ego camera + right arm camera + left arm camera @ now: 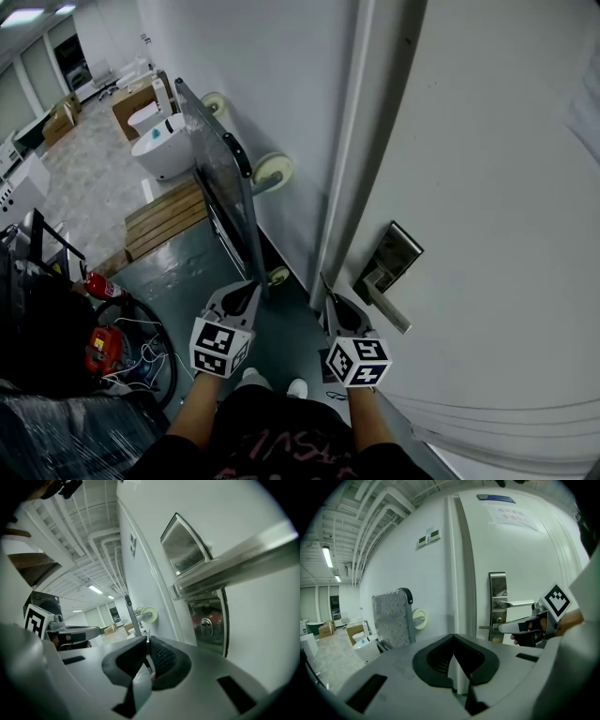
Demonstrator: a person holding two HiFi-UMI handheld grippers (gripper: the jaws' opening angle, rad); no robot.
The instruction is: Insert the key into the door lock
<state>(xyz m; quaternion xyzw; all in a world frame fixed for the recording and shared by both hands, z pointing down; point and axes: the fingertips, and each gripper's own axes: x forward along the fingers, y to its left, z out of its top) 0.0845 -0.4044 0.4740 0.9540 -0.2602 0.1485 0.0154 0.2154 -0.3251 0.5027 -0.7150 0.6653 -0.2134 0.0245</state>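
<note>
Shows right claw (pixel 146 644) clamped on key (pixel 486 627), held close in front of lock (pixel 398 251) on door (pixel 497 187), lower than handle (pixel 389 307). Puts key tip near keyhole (pixel 205 626) but apart from it, to its left in the right gripper view, not inserted. Shows left claw (pixel 453 641) pressed together, empty, hanging beside right claw and farther from door. Includes cart (pixel 220 178) leaning on wall (pixel 281 84) left of door.
</note>
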